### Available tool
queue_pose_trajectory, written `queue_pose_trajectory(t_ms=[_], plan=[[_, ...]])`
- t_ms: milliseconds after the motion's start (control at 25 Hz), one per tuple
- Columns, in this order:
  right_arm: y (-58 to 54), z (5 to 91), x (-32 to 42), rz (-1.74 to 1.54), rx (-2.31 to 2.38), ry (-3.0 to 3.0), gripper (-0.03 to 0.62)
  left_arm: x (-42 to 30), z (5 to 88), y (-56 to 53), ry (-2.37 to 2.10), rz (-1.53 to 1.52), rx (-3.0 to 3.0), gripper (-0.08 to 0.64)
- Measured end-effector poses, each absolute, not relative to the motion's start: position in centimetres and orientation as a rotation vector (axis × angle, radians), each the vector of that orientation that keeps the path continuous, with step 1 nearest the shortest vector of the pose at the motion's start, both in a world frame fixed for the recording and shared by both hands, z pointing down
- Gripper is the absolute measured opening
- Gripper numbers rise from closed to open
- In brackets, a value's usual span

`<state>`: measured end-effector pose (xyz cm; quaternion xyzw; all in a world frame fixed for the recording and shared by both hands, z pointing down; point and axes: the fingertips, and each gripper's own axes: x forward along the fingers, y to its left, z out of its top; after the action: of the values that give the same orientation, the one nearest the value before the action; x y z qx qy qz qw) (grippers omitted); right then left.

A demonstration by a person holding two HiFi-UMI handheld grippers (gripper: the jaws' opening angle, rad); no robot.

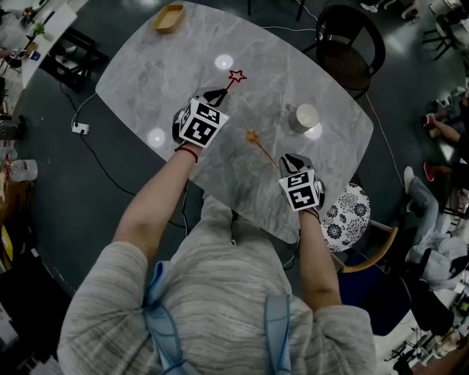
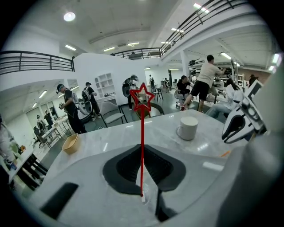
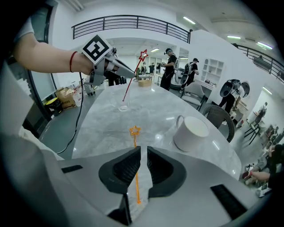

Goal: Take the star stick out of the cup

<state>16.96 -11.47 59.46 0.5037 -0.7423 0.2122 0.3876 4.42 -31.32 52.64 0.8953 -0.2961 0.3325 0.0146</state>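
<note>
Plainly, neither stick sits in the cup (image 1: 304, 117). We have the left hand-held gripper (image 1: 217, 94) clamped on the foot of the red star stick (image 2: 142, 133), which juts out past the jaws with its star toward 1 o'clock, clear of the surface (image 1: 161, 73). Our right hand-held gripper (image 3: 143, 153) has its jaws drawn in on the orange star stick (image 3: 135, 132) — the shaft runs between the pads and the star points to 11 o'clock, low over the marble. We cannot tell whether that star touches it.

We judge both sticks to be featherlight, thin and a little springy, with a smooth shaft that could swivel or slide between the pads. A hold at the very foot leaves the star end free to wag. A hold nearer mid-shaft would steady it, and the outline star looks too frail to pinch.

Around us, the cup stands at 12 o'clock from the right hand-held gripper, with nothing showing above its rim. A wooden bowl (image 1: 168, 17) sits at the far edge at 11 o'clock. A chair (image 1: 350, 44) waits beyond the surface at 1 o'clock, and a patterned stool (image 1: 344, 214) at 4 o'clock. Nothing lies between our two hands — the cup is the one thing a careless swing of the orange stick might knock.
</note>
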Motion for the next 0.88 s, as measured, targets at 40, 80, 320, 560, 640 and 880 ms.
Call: queue_pose_trajectory(t_ms=[40,80,320,560,640,880], plan=[[-11.4,59.3,17.0,0.538,1.283,-1.889,0.021,4.5,52.2,-31.1,-0.926,1.017,2.791,0.028],[-11.4,59.1,17.1,0.532,1.283,-1.891,0.021,4.5,51.9,-30.9,-0.929,0.997,2.793,0.028],[-11.1,58.2,17.3,0.500,1.278,-1.898,0.021,4.9,49.5,-29.5,-0.940,0.912,2.806,0.028],[-9.9,57.5,17.5,0.502,1.274,-1.898,0.021,4.8,47.7,-28.3,-0.976,0.889,2.831,0.028],[-9.4,57.5,17.7,0.504,1.269,-1.894,0.021,4.7,47.0,-28.2,-0.995,0.869,2.840,0.028],[-7.9,57.2,18.1,0.501,1.265,-1.890,0.021,5.1,44.4,-26.4,-0.985,0.715,2.821,0.028]])
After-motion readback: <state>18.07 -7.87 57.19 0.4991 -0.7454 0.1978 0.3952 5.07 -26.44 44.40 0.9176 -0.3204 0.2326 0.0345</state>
